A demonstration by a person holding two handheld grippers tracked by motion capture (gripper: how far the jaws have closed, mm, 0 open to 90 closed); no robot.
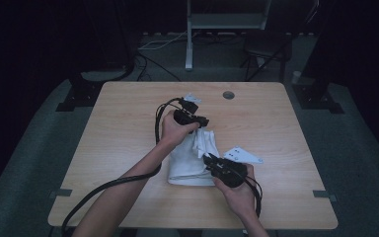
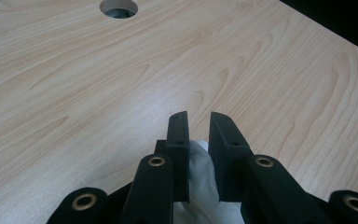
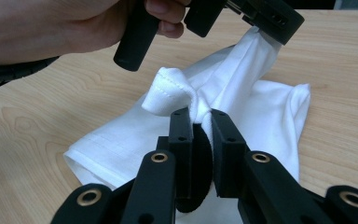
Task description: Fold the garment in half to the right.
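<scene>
A white cloth (image 1: 187, 165) lies folded on the wooden table (image 1: 123, 123), near its middle. My left gripper (image 1: 203, 122) is at the cloth's far edge and is shut on a corner of it, which it holds pulled up off the table. In the left gripper view the cloth (image 2: 200, 175) sits between the jaws of the left gripper (image 2: 199, 123). My right gripper (image 1: 208, 159) is at the cloth's right side. In its own view the right gripper (image 3: 200, 116) is shut on a bunched, hemmed fold of the cloth (image 3: 261, 107), with the left gripper (image 3: 265, 18) above.
A round cable hole (image 1: 228, 95) sits in the table near the far edge, also seen as the hole (image 2: 118, 7) ahead of the left jaws. Beyond the table stand a metal stand (image 1: 189, 49) and a dark chair (image 1: 266, 47). Bare wood surrounds the cloth.
</scene>
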